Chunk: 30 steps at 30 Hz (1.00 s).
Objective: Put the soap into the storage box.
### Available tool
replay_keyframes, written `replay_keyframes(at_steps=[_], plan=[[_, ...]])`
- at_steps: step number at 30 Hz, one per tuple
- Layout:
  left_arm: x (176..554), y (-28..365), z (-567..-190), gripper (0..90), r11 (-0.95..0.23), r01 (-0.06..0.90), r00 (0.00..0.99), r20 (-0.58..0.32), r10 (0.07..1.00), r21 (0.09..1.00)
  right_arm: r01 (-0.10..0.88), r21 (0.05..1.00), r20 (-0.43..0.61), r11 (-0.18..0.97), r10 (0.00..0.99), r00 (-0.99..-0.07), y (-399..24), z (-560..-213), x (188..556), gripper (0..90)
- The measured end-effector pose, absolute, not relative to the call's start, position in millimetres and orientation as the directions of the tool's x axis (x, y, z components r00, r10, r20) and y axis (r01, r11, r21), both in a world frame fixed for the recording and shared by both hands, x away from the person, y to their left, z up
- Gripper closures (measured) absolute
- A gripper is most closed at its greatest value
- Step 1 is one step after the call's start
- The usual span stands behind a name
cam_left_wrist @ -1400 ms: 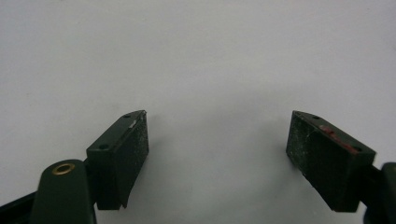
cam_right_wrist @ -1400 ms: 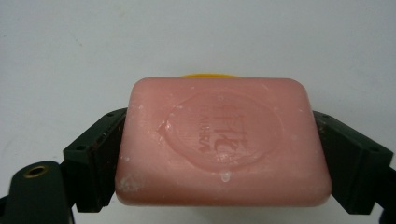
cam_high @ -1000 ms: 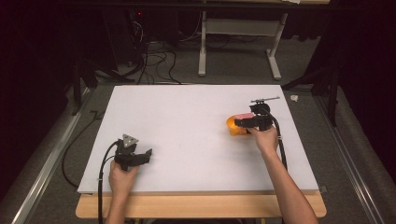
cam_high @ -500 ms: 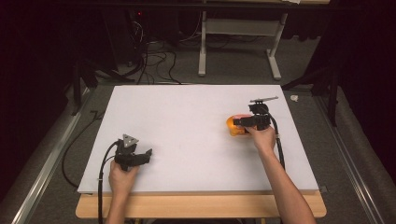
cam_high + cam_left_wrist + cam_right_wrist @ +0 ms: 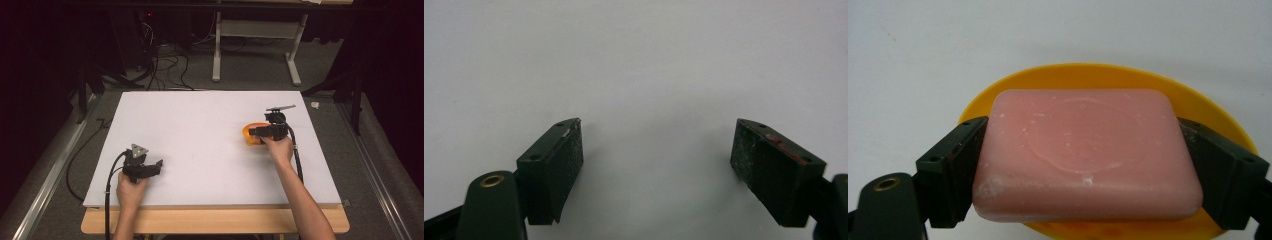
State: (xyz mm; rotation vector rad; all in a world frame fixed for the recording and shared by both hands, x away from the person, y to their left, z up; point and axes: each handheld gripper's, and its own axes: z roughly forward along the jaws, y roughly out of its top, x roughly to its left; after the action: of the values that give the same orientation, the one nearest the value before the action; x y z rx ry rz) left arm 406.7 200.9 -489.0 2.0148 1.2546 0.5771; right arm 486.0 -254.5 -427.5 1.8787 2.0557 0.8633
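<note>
My right gripper [image 5: 1083, 175] clamps the pink soap bar [image 5: 1083, 150] by its short ends over the yellow dish [image 5: 1198, 107]; I judge it stiff but slippery (left gripper [image 5: 656, 165] gapes idle).

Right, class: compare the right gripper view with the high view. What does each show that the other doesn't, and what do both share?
Right gripper view alone: a pink soap bar with an oval stamp, pressed on both sides by the right tongs.

High view alone: the left tongs, open over bare board, both forearms, the wooden table edge, and cables on the floor.

Both: the orange dish on the white board.
</note>
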Motion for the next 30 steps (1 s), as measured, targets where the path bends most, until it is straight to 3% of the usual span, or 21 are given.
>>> replay_keyframes(at_steps=[18, 30], plan=[[407, 201, -489, 21.5, -0.299, 0.596, 0.436, 0.013, 0.9, 0.745, 0.818, 0.575, 0.201, -0.014, 0.972, -0.125, -251, -427, 485, 11.5], [407, 201, -489, 21.6, -0.3, 0.596, 0.436, 0.014, 0.9, 0.745, 0.783, 0.622, 0.193, -0.002, 0.969, -0.151, -254, -414, 474, 12.9]])
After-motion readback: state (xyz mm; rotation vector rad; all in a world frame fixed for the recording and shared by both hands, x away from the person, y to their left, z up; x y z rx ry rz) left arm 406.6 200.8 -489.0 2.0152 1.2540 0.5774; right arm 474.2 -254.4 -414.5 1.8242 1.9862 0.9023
